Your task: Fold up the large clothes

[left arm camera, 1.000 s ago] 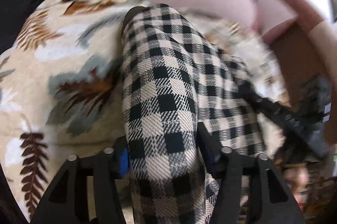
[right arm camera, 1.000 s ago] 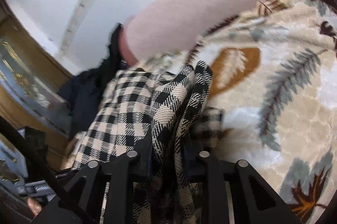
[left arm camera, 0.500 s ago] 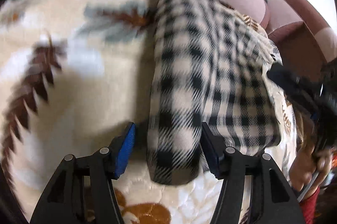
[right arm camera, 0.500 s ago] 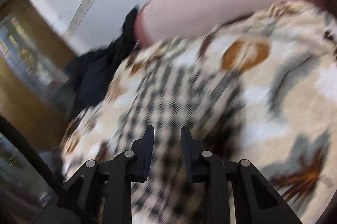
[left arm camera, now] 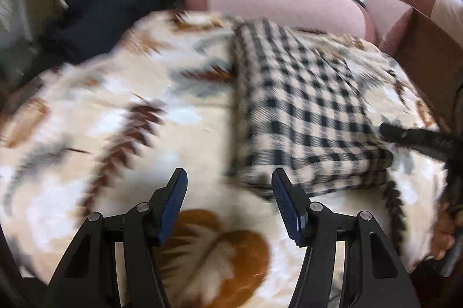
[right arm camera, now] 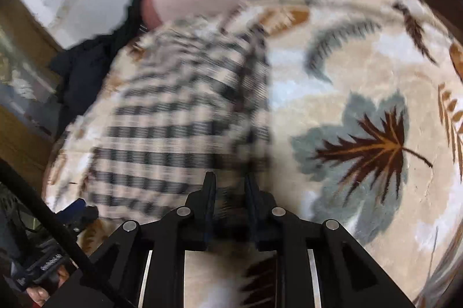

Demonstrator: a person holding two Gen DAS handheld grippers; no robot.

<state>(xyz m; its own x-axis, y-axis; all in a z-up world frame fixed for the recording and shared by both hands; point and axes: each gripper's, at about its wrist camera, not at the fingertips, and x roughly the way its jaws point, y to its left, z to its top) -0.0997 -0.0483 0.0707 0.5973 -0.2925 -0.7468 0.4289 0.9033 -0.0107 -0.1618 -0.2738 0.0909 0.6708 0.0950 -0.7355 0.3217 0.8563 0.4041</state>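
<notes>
On leaf-print blanket [left arm camera: 121,117] — folded checked garment [left arm camera: 298,111]

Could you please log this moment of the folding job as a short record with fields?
garment: checked cloth, folded into a flat rectangle
surface: leaf-print blanket, garment lying on it
left gripper: open, clear of the garment, holding nothing
right gripper: jaws narrowly apart at the garment's near edge; grip cannot be told through blur
background: pink cushion behind the blanket, dark clothing at its far left corner
image quality: both views motion-blurred
</notes>
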